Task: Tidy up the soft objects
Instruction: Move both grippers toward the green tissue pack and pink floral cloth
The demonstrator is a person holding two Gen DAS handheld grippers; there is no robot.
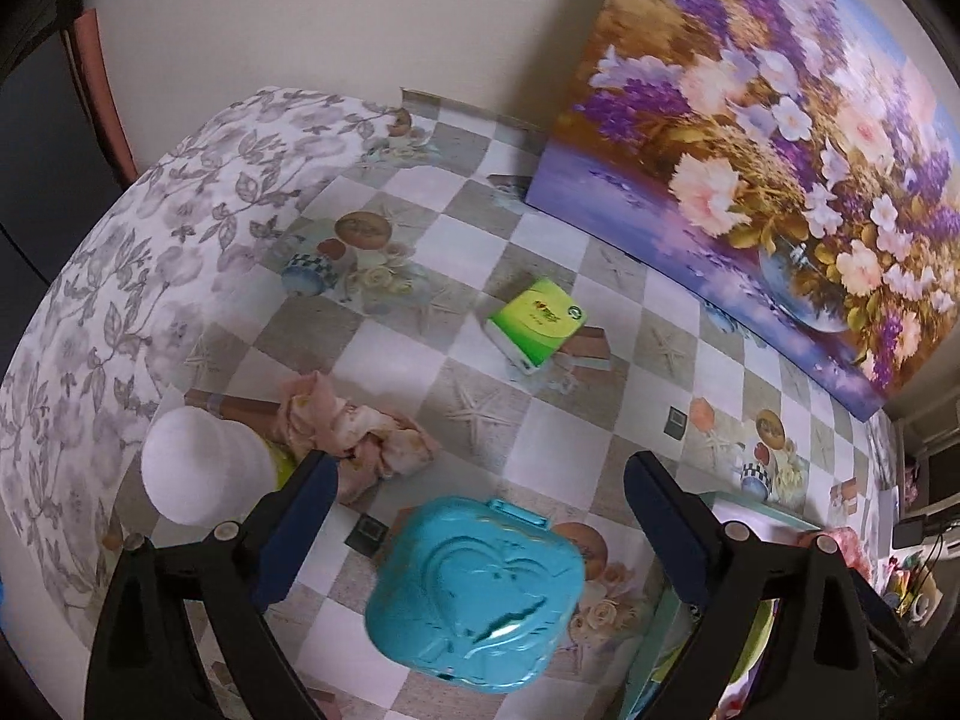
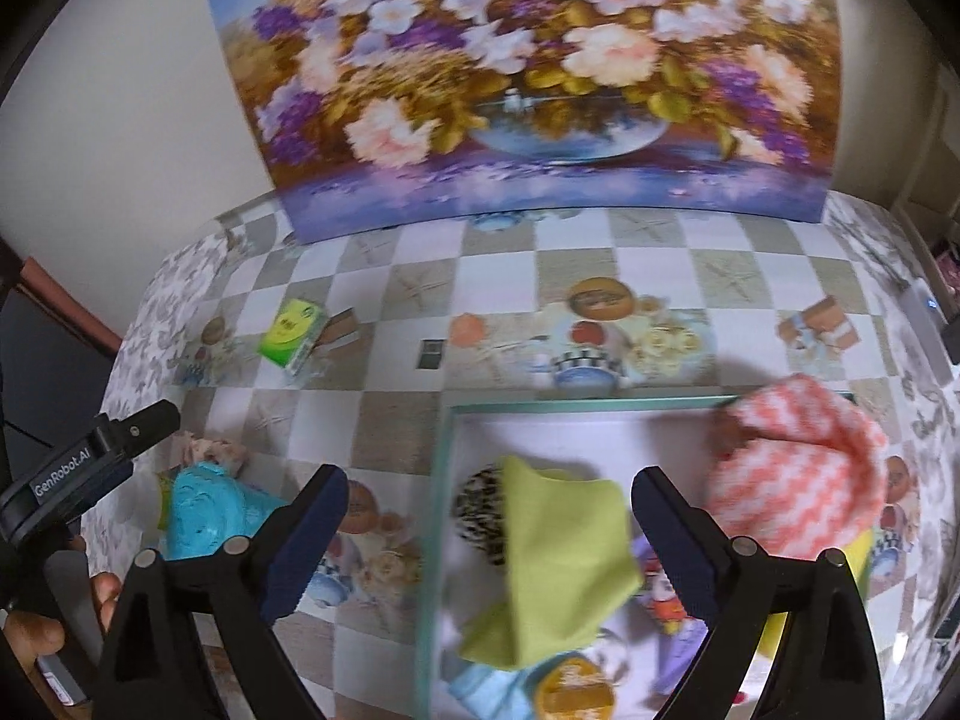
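My left gripper [image 1: 480,468] is open and points down at the table, with a teal plastic case [image 1: 474,594] lying under the gap, untouched by the fingers. A crumpled pink cloth [image 1: 354,426] lies just beyond its left finger. My right gripper [image 2: 491,480] is open over a tray with a teal rim [image 2: 441,480]. A yellow-green cloth [image 2: 558,558] sits loose between the right fingers without touching them. A pink-and-white zigzag cloth [image 2: 798,480] rests in the tray's far right corner. A black-and-white speckled item [image 2: 480,504] peeks out beside the green cloth.
A green tissue pack [image 1: 537,324] lies mid-table on the checkered tablecloth. A white rounded object [image 1: 198,468] stands left of the pink cloth. A large flower painting [image 2: 528,78] leans on the wall at the back. The left gripper's body [image 2: 90,474] and a hand [image 2: 36,630] show at left.
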